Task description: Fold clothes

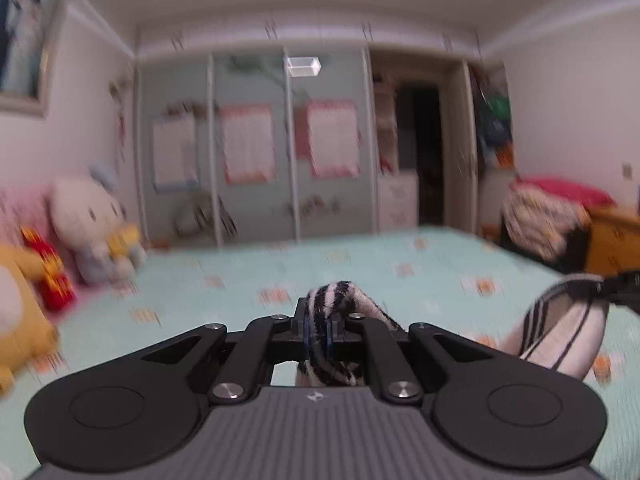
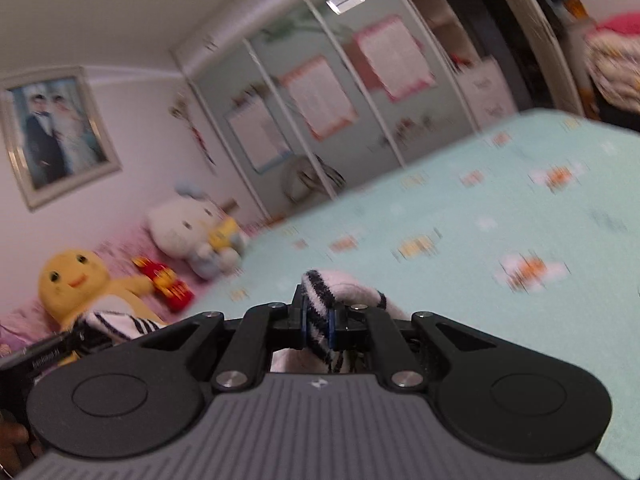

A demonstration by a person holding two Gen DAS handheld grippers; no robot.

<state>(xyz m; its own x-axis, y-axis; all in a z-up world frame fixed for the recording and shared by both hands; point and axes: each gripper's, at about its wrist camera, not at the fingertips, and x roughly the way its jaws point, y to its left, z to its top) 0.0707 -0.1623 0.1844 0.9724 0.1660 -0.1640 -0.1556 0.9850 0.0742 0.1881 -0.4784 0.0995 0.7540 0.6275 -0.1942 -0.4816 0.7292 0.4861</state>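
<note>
While both views are blurred, each pair of tongs reads clearly. Left tongs (image 1: 318,330): pressed together on a bunched fold of the striped garment (image 1: 334,308), black-and-white knit, which rises above the tips and hangs below them. Right tongs (image 2: 318,326): likewise clamped on a fold of the same garment (image 2: 320,292). Garment position: lifted off the bed (image 1: 360,264), held between the two tongs; in the left view a further stretch of it runs to the right edge, where the right tongs' tip (image 1: 616,292) pinches it, and in the right view another stretch shows at lower left beside the left tongs' body (image 2: 44,356). Bed: pale green sheet with orange-and-white print, bare beyond the tongs. Far left of the bed, against a pink headboard: yellow plush (image 2: 76,280), red-and-gold item (image 2: 164,284), white cat plush (image 2: 184,228). Wall above: framed photo (image 2: 56,136). Far end: mirrored wardrobe (image 1: 256,144) with posters on its doors, an open doorway (image 1: 428,152) to its right. Far right: wooden cabinet (image 1: 616,244) with a heap of bedding (image 1: 540,216) beside it.
</note>
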